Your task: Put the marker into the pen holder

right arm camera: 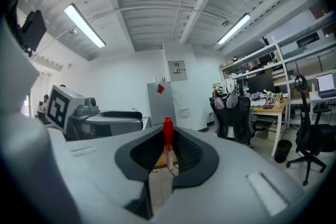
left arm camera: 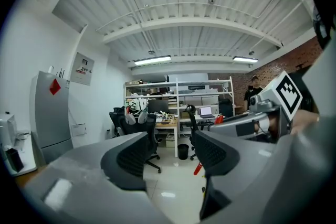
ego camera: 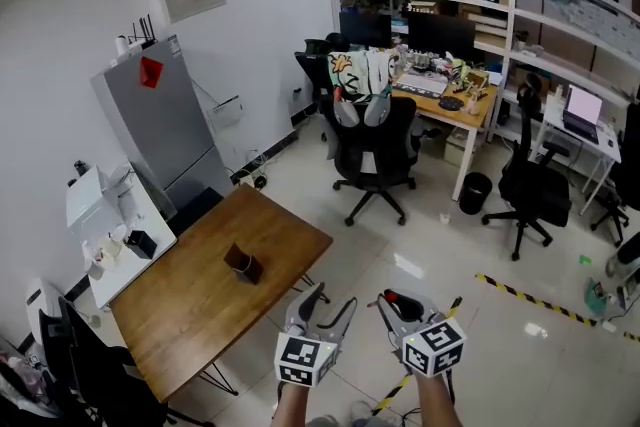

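The marker (right arm camera: 167, 136) is clamped in the right gripper (right arm camera: 168, 157) for carrying; the left gripper (left arm camera: 170, 160) is spread wide, empty; the pen holder (ego camera: 244, 263) is set mid-surface on the table (ego camera: 185, 320).

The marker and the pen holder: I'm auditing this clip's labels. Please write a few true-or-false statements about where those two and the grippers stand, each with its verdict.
1. The right gripper is shut on the red marker. True.
2. The left gripper also holds a marker. False: its jaws stand apart with nothing between them.
3. The pen holder stands on the wooden table. True.
4. The red marker is already in the pen holder. False: it is clamped between the right gripper's jaws, and the head view shows that gripper well clear of the table.
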Tool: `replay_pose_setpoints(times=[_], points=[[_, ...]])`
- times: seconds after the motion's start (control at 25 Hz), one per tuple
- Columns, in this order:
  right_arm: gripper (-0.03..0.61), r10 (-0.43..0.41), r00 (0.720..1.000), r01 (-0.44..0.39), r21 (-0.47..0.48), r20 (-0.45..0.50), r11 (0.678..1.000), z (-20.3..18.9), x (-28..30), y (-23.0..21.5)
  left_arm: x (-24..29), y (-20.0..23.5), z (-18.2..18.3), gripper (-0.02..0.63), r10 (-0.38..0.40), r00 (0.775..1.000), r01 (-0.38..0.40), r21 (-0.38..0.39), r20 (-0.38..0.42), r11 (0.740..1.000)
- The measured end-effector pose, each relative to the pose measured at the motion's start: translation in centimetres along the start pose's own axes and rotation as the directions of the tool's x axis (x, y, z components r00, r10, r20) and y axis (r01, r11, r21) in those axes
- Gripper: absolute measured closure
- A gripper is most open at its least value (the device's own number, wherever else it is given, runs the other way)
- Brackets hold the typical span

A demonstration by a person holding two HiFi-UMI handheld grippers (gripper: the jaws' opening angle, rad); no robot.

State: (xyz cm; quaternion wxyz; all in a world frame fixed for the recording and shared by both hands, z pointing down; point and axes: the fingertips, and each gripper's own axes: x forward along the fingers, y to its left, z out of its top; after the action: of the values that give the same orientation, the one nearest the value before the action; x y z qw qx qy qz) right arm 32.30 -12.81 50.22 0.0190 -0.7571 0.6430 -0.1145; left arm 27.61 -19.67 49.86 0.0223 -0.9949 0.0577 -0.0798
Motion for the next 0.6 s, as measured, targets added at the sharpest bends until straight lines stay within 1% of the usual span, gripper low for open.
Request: replay_pose_setpoints(times=[0.2,0.32,0.4,0.48,0.6], points=[[0.526,0.013,1.000,-0.013,-0.016,-0.011,1.000,1.1,4.2,-1.3,2.5,3.6,0.0,0.337,0.018,1.000,-0.019,-0.016,-0.006,1.000],[0.526,0.041,0.999,-0.042,-0.032,-0.032,0.999,0.9,8.3,-1.7,3.6,7.2,-0.7,0.337,0.049,0.999,-0.049,-0.022,-0.005,0.999],[0.526,0.080,0.996,-0.082,-0.058,-0.037,0.995,1.6,11.9,-1.5,4.2,10.4,-0.6,0.337,0.092,0.996,-0.091,-0.034,0.012,0.995],[0.526,0.135,0.990,-0.138,-0.094,-0.043,0.986,2.9,15.9,-0.7,4.2,14.1,0.2,0.337,0.151,0.988,-0.149,-0.052,0.037,0.988],[0.526,0.217,0.975,-0.222,-0.143,-0.054,0.964,5.1,21.7,1.7,3.1,20.3,1.6,0.338,0.254,0.965,-0.249,-0.072,0.072,0.966]])
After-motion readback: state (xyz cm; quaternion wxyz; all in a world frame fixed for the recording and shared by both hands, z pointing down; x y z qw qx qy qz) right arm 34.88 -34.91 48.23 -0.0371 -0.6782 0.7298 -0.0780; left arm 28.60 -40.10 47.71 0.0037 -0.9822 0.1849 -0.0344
